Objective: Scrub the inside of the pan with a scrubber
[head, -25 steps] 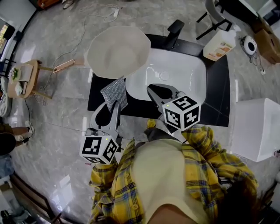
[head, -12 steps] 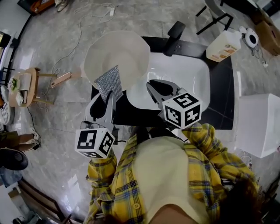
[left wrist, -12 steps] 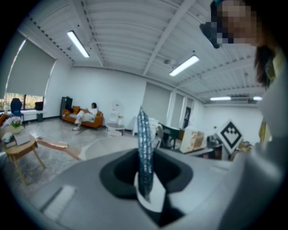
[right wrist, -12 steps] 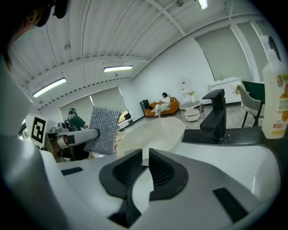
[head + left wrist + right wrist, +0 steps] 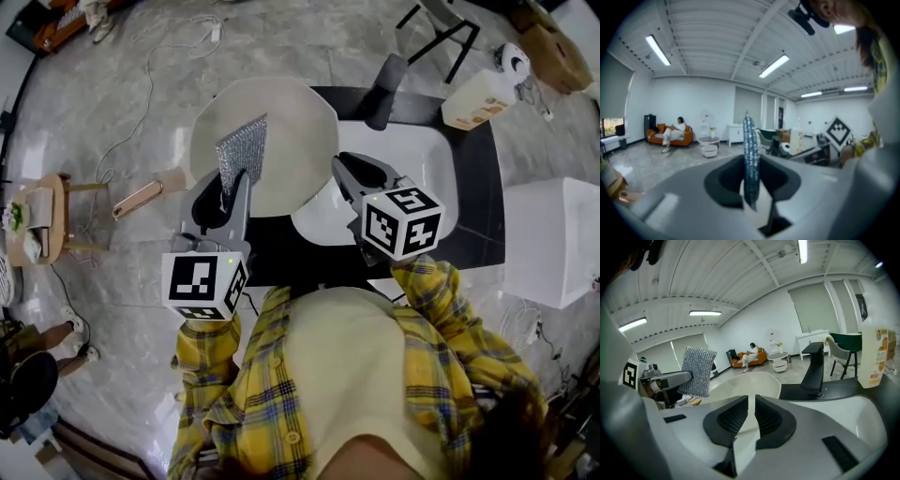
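The cream pan (image 5: 281, 122) rests on the black counter's left end, overlapping the white sink (image 5: 427, 155), its copper handle (image 5: 145, 195) pointing left. My left gripper (image 5: 234, 180) is shut on the silver mesh scrubber (image 5: 242, 148), which stands upright over the pan's left half. The left gripper view has the scrubber (image 5: 750, 150) edge-on between the jaws. My right gripper (image 5: 343, 164) sits at the pan's right rim, jaws together with a thin slit; whether it touches the rim is unclear. The right gripper view looks past its jaws (image 5: 751, 399) at the pan (image 5: 740, 383) and scrubber (image 5: 697, 371).
A black faucet (image 5: 386, 84) stands behind the sink, with a soap bottle (image 5: 478, 98) at the counter's back right. There is a white box (image 5: 553, 244) to the right, a small wooden table (image 5: 37, 220) on the floor at left, and a chair (image 5: 441, 37) behind.
My left gripper carried the scrubber from the counter's front edge up and over the pan. My right gripper moved from above the sink leftward to the pan's rim.
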`<state>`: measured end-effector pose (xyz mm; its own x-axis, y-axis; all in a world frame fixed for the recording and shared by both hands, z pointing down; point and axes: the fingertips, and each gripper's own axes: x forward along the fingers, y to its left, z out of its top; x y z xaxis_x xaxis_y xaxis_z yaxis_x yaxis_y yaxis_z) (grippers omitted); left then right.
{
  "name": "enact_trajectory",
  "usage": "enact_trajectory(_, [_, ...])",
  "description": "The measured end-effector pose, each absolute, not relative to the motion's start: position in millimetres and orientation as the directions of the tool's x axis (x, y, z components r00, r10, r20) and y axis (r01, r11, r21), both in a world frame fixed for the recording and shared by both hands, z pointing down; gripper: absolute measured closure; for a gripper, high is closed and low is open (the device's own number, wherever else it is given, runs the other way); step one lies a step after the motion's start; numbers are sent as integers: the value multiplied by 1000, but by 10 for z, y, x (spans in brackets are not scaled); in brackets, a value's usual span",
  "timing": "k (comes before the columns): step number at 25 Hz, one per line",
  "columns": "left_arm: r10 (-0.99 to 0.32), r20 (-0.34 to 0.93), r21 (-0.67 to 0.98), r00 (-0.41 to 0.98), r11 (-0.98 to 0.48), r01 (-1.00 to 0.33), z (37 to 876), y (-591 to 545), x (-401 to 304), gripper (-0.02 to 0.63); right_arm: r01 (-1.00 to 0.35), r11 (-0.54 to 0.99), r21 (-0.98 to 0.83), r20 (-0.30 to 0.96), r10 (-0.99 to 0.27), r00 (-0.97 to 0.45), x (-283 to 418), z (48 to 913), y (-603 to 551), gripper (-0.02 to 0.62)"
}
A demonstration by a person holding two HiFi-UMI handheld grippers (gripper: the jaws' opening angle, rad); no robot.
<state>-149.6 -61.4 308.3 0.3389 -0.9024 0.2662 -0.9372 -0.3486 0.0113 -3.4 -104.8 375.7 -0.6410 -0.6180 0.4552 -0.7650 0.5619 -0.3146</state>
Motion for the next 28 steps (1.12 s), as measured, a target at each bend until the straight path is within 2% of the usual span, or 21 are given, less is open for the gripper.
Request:
enact_trajectory(5, [-850,269,41,453,-460,-887,3096,-828,-1521,518,-832,473,-289,486,-677,-553,-4,3870,-1133,578])
enact_trajectory(9, [-819,312,3,482,-507,-862,3217,-1001,-1466,518,-863,424,-275,511,-696,-505,34,3978,-1181,578])
enact_trajectory(15, [-792,403,-57,459,-522,-851,3447,-1358,-1391,518,-872,412,-264,524,-697,-489,68,4032,-1319,578])
enact_trajectory(22, [-805,484,-100,345,-442,-891,3789,-1744,-1401,518,-859,422,-290,542,-667,-511,100,4157,-1464,578])
enact_trajectory(28, [-782,547,-138,300,-438,-888,4069,-1963,-1320,518,-850,426,-311,548,-650,-526,136,4246,-1565,578])
